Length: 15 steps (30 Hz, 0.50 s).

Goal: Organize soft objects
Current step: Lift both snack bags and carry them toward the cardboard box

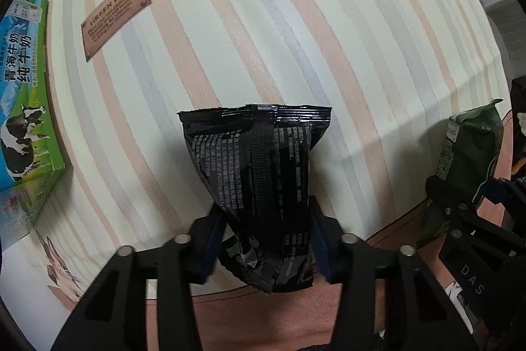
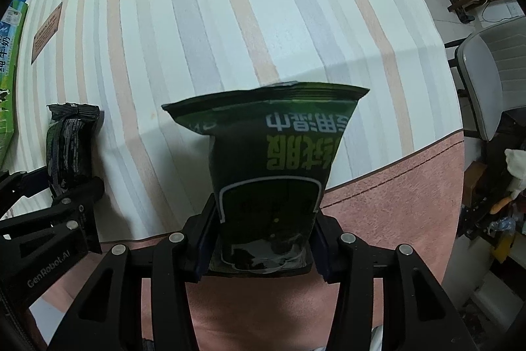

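Observation:
My left gripper (image 1: 263, 239) is shut on a black foil packet (image 1: 259, 173) with small white print and holds it upright above the near edge of the striped tablecloth (image 1: 263, 22). My right gripper (image 2: 263, 239) is shut on a dark green wipes packet (image 2: 273, 153) with green lettering, also held upright above the cloth's near edge. The green packet shows at the right of the left wrist view (image 1: 470, 150). The black packet shows at the left of the right wrist view (image 2: 70, 143).
A green and blue milk carton box (image 1: 23, 87) stands at the table's left edge. A brown "GREEN LIFE" label (image 1: 115, 12) is printed on the cloth. A grey chair (image 2: 490, 78) and clutter (image 2: 506, 213) are off the table's right side. A pink border (image 2: 394, 203) edges the cloth.

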### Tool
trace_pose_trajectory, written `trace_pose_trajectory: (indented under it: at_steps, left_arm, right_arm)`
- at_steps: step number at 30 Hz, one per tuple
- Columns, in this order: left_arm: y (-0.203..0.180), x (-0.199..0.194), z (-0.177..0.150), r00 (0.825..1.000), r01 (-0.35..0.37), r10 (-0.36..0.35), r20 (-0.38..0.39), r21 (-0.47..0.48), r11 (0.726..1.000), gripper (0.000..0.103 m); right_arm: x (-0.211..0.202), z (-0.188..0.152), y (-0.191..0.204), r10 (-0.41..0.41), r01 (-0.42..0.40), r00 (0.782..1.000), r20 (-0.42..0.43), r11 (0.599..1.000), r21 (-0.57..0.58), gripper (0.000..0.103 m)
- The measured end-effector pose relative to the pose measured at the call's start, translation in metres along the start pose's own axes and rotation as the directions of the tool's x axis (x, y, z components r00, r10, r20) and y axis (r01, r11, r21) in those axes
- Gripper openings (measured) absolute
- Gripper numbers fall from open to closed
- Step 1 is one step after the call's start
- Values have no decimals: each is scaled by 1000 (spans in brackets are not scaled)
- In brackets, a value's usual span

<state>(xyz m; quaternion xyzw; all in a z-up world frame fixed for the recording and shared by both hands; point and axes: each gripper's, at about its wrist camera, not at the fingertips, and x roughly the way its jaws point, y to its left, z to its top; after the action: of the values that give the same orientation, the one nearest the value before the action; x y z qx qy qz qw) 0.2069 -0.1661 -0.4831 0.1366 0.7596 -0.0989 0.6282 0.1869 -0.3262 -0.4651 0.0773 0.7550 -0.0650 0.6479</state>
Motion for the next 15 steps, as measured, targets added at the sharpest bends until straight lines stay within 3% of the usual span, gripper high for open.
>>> trace_pose_trajectory:
  at_steps: [3, 8, 12, 15]
  left_arm:
    - [-7, -15, 2, 1000, 14, -14, 18, -7, 1000, 38]
    - [8, -44, -14, 994, 87, -84, 69, -27, 996, 37]
    - [32, -102, -33, 971, 151, -140, 194, -41, 988, 37]
    - [66, -153, -45, 943, 177, -149, 297, -69, 982, 37]
  right_arm:
    - [-1, 1, 8, -13, 13, 1000, 9, 1000, -9, 41]
    - [-25, -11, 20, 17, -17, 1000, 26, 1000, -4, 37]
    - [-73, -17, 44, 129, -126, 988, 86, 991, -32, 37]
    - [-118, -20, 75, 177, -164, 974, 145, 982, -97, 37]
